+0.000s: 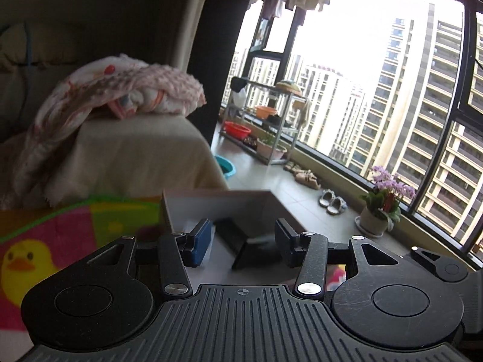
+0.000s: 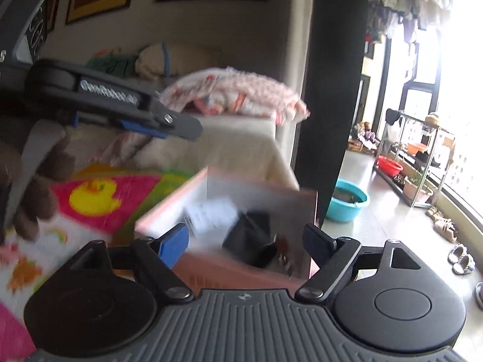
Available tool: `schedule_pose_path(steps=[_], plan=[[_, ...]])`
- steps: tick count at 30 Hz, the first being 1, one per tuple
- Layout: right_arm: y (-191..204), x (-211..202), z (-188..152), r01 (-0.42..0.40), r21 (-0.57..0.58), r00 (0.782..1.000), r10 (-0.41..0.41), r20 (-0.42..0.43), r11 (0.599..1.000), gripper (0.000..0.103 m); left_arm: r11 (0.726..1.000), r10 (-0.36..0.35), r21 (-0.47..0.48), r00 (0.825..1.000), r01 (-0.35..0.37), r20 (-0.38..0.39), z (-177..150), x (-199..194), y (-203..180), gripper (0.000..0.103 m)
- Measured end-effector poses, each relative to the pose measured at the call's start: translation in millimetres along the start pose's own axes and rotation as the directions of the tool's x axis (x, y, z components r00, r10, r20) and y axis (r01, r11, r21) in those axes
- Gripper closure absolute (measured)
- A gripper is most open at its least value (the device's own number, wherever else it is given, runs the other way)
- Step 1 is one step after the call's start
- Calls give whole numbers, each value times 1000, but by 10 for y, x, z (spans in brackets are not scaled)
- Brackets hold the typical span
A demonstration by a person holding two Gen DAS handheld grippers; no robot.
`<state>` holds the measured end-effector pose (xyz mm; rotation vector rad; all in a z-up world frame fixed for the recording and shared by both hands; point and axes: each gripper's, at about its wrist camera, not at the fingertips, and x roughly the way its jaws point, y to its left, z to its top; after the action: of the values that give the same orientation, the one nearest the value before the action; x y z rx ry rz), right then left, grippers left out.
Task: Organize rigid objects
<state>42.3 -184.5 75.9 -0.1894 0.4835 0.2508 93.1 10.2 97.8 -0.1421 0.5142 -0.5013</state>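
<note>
An open cardboard box (image 2: 211, 267), pink outside and white inside, stands on a bright play mat (image 2: 99, 199) with a yellow duck. Inside lie a black folded object (image 2: 250, 235) and a white printed item (image 2: 211, 211), both blurred. My right gripper (image 2: 247, 241) hovers over the box's near wall, open wide, with nothing pressed between its pads. In the left wrist view the same box (image 1: 217, 202) and the black object (image 1: 241, 241) lie beyond my left gripper (image 1: 243, 242), which is open and empty. The left gripper (image 2: 184, 128) also shows up and left of the box, held by a gloved hand (image 2: 36, 181).
A beige sofa (image 1: 135, 154) with a pink blanket (image 1: 120, 90) stands behind the mat. On the tiled floor to the right are a teal basin (image 2: 347, 205), a metal rack (image 1: 271, 120) with red tubs, slippers (image 1: 332, 203) and a potted flower (image 1: 383, 205) by the window.
</note>
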Motion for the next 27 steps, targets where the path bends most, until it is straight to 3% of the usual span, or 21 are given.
schedule_pose_path(steps=[7, 11, 13, 17, 21, 23, 25, 27], plan=[[72, -178, -554, -30, 26, 991, 33, -129, 999, 19, 993, 9, -114, 990, -25, -138, -863, -565, 194, 52], [109, -282, -645, -48, 54, 989, 55, -138, 997, 19, 990, -61, -134, 982, 37, -180, -1123, -869, 101, 52], [139, -281, -653, -45, 48, 989, 51, -136, 998, 19, 993, -63, -107, 977, 42, -204, -1173, -942, 2, 52], [192, -252, -623, -41, 52, 989, 48, -142, 998, 19, 999, 4, -32, 976, -12, -219, -1179, -957, -93, 52], [262, -243, -625, -79, 66, 982, 89, -165, 995, 19, 998, 31, -41, 976, -41, -218, -1161, -942, -129, 52], [315, -280, -629, -150, 83, 970, 163, -179, 985, 19, 992, 113, -37, 971, -124, -211, -1139, -937, -113, 52], [398, -348, -612, -254, 110, 945, 271, -183, 961, 18, 975, 216, -6, 956, -222, -199, -1120, -952, -105, 52], [537, -405, -579, -335, 104, 919, 349, -181, 937, 16, 961, 272, -1, 943, -277, -193, -1104, -960, -63, 52]])
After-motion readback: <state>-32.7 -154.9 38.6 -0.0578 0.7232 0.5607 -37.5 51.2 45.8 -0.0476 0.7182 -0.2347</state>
